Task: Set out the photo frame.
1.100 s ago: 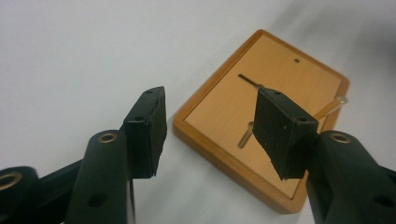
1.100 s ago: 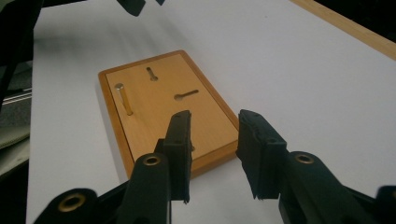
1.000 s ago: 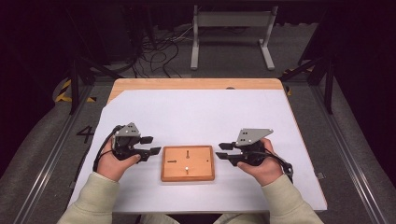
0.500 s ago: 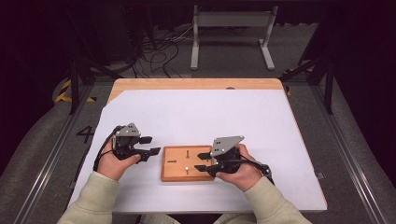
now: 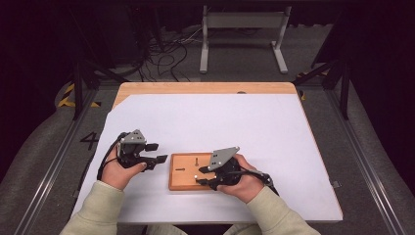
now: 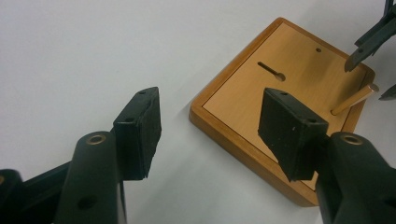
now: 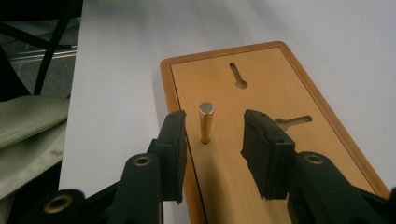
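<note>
Overhead: white-covered bench [image 5: 254,122] w/ wooden board [image 5: 188,171] near front edge, between two hands. Right claw [image 5: 199,179] over board's right part, tips by small metal peg [image 5: 196,176]; peg barely a speck from this height. Left claw [image 5: 159,159] just off board's left edge, on white sheet, apart from board.

Right gripper view, close up: peg [image 7: 206,122] upright in board [image 7: 261,93], standing in the gap between the pads [image 7: 172,149], nearer the left pad, no contact seen. Right claw [image 7: 212,149] narrowly spread around peg, gripping nothing. Two keyhole slots [image 7: 238,74] cut in board beyond peg; olive sleeve [image 7: 28,135] at left edge.

Left gripper view: left claw [image 6: 210,133] spread wide, empty, over white sheet & board's [image 6: 243,98] near corner. Peg [image 6: 355,99] seen slanting at far side, right claw's tips [image 6: 369,42] flanking it; one slot [image 6: 271,71] & a small hole [image 6: 318,50] visible.

Beyond bench, overhead: grey floor, cable tangle [image 5: 166,49], metal stand [image 5: 242,34], all well away.
</note>
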`<action>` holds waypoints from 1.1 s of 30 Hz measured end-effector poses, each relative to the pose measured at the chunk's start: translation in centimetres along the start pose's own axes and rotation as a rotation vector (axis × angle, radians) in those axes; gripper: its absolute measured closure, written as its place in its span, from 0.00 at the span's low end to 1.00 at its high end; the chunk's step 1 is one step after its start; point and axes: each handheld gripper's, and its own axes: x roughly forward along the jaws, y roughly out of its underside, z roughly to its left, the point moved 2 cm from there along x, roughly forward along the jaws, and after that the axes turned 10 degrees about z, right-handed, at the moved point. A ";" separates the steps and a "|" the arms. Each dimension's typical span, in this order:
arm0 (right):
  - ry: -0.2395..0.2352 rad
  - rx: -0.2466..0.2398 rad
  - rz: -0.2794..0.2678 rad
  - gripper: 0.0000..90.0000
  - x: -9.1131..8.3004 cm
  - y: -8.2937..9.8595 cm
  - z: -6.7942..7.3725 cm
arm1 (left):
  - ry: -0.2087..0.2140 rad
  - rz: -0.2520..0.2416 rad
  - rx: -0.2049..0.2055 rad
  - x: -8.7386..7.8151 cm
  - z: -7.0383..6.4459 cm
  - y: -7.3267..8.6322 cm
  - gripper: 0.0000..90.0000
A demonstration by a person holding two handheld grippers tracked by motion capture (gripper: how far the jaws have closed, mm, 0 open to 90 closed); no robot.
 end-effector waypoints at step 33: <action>0.034 -0.117 0.076 0.93 2.9 -1.0 0.6 | 0.006 0.020 -0.015 0.3 0.2 0.7 0.43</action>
